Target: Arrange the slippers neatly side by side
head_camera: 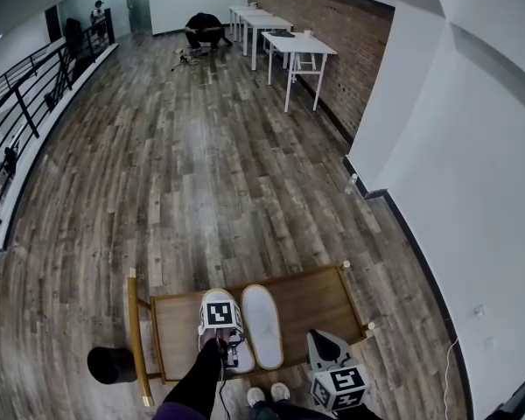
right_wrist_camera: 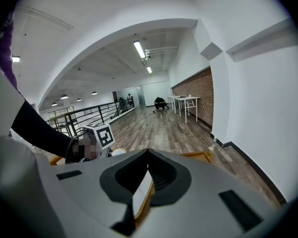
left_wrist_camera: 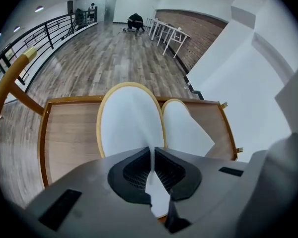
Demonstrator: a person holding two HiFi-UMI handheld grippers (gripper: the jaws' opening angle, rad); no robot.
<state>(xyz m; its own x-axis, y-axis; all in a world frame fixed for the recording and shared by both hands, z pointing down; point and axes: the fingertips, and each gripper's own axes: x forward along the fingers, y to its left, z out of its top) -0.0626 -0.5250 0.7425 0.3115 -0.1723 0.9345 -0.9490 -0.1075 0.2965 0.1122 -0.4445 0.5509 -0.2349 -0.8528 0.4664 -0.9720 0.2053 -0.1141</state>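
On the low wooden bench (head_camera: 311,300) the two white slippers lie side by side, toes pointing away from the person, their inner edges touching or nearly so. Each has a thin tan rim.

Over the near half of the left slipper (left_wrist_camera: 129,123) stands the left hand-held gripper (left_wrist_camera: 152,152), pointing steeply down, its marker cube covering much of that slipper in the head view. Its jaws are clenched on a thin white ridge of the left slipper's upper. The ridge runs from the middle of the slipper straight into the pinch, and a narrow white strip shows between the pads.

The right slipper (head_camera: 262,326) rests flat just beside it, apart from both hand-held grippers.

The right hand-held gripper (right_wrist_camera: 148,157) hangs at the bench's near right corner, off to the side of the right slipper and tilted only a little downward. Its jaw tips meet — clenched, with just a sliver of white and tan visible through the gap behind them, and whether that sliver is gripped I cannot tell.
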